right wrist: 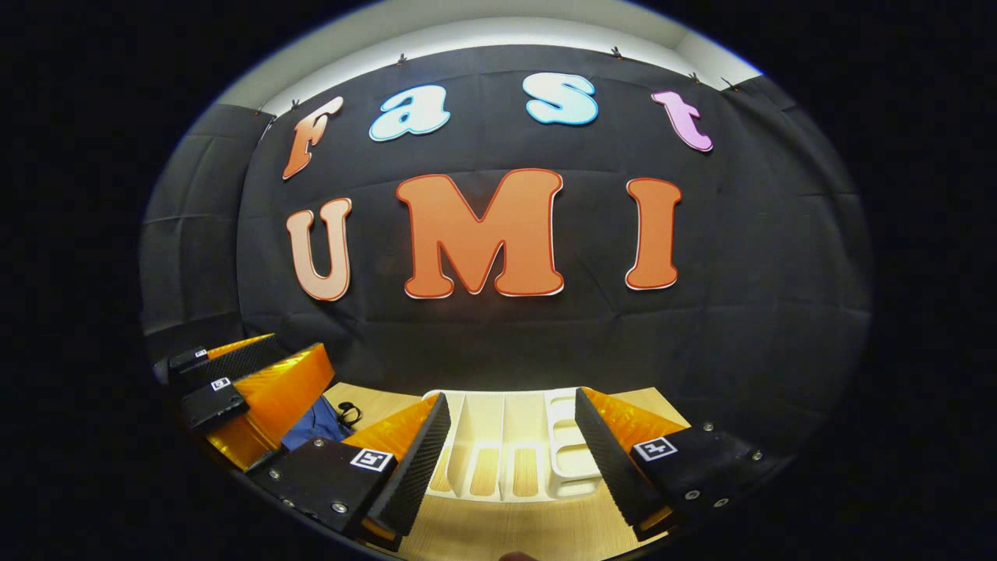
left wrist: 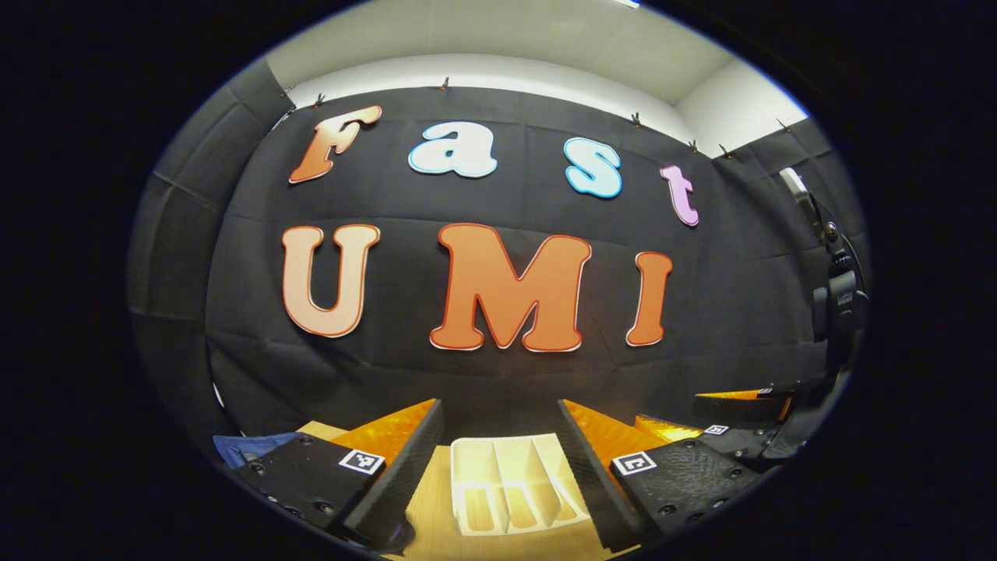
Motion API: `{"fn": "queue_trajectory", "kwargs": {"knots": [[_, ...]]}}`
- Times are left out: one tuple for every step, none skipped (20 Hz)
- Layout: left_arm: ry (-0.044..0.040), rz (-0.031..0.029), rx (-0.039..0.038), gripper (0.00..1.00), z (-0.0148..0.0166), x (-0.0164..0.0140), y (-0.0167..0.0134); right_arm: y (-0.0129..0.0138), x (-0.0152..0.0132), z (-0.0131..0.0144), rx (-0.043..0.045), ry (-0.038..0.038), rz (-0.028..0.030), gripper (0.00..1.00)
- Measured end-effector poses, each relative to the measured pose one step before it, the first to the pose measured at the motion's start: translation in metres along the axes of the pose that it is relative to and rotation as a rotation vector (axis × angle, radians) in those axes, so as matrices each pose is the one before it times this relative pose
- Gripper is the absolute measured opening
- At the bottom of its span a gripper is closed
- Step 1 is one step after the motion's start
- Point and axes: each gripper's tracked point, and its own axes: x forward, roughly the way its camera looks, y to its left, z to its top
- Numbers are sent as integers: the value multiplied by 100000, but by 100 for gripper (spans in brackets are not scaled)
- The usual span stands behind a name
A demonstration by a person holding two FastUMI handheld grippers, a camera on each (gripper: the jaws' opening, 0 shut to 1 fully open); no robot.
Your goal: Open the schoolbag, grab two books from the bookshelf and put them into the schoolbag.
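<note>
Start with the bookshelf: a pale, cream-white rack with upright dividers, lying on the wooden table right in front of the left gripper. Its slots look bare, the wood grain showing through the openings at the bottom. In the right gripper view the same bookshelf sits dead ahead too, and here an extra side section with small rounded cut-outs shows on its right edge.

Now the schoolbag: just a sliver of blue fabric at the far left of the left gripper view, low behind the left finger. The right gripper view gives a better look, with the blue schoolbag lying on the table left of the bookshelf, a dark strap or loop curling beside it. I cannot tell whether it is open.

The left gripper's fingers are spread wide, nothing between them, touching nothing; the bookshelf shows in the gap. The right gripper is the same story: jaws parted wide, empty, hovering above the table with the bookshelf framed between them.

Each view catches the other tool. In the left gripper view the right gripper sits off to the right, with dark hardware on the booth's edge above it. In the right gripper view the left gripper hangs at the far left, just above the schoolbag.
</note>
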Motion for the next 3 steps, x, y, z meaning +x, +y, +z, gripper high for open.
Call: {"fn": "queue_trajectory", "kwargs": {"knots": [[-237, 578, 488, 90, 51, -50, 90, 115, 167, 210, -360, -330, 876, 96], [585, 129, 311, 90, -178, -148, 54, 173, -157, -84, 112, -96, 420, 96], [-140, 546, 233, 90, -67, -172, 125, 139, 31, -173, -141, -358, 663, 96]]}}
